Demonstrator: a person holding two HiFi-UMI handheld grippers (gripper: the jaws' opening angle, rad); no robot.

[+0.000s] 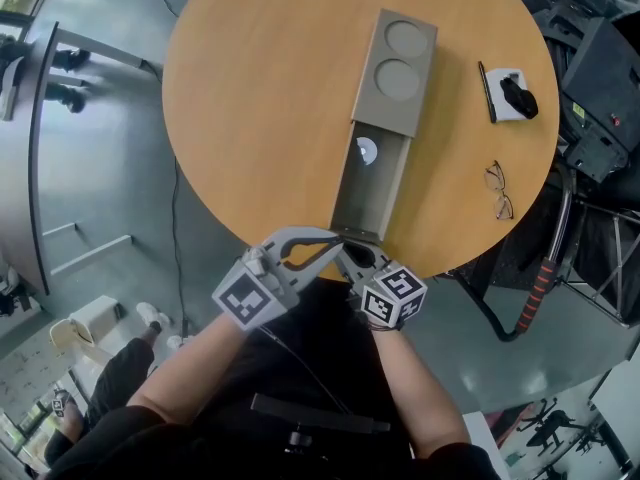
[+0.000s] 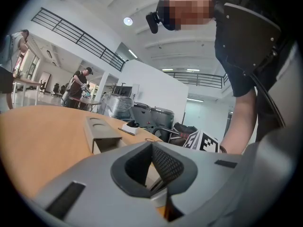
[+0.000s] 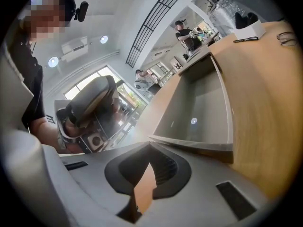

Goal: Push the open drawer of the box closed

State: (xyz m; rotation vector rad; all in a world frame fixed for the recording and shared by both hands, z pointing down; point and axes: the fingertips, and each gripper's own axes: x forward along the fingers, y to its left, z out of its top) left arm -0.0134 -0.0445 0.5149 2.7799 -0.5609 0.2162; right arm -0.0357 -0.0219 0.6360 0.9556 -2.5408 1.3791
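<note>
The drawer (image 1: 368, 183) is pulled way out of the box (image 1: 395, 73), with its front end at the near edge of the table (image 1: 260, 98). The left gripper (image 1: 330, 240) and right gripper (image 1: 358, 260) sit at that end, both with jaws pinched together on nothing. My worry is that nothing pins the box, so a shove might slide the whole thing. An off-centre push could also jam the drawer.

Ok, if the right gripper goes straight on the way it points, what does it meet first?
The drawer's front wall, just ahead of the right gripper's shut jaws, though depth is unclear.
</note>
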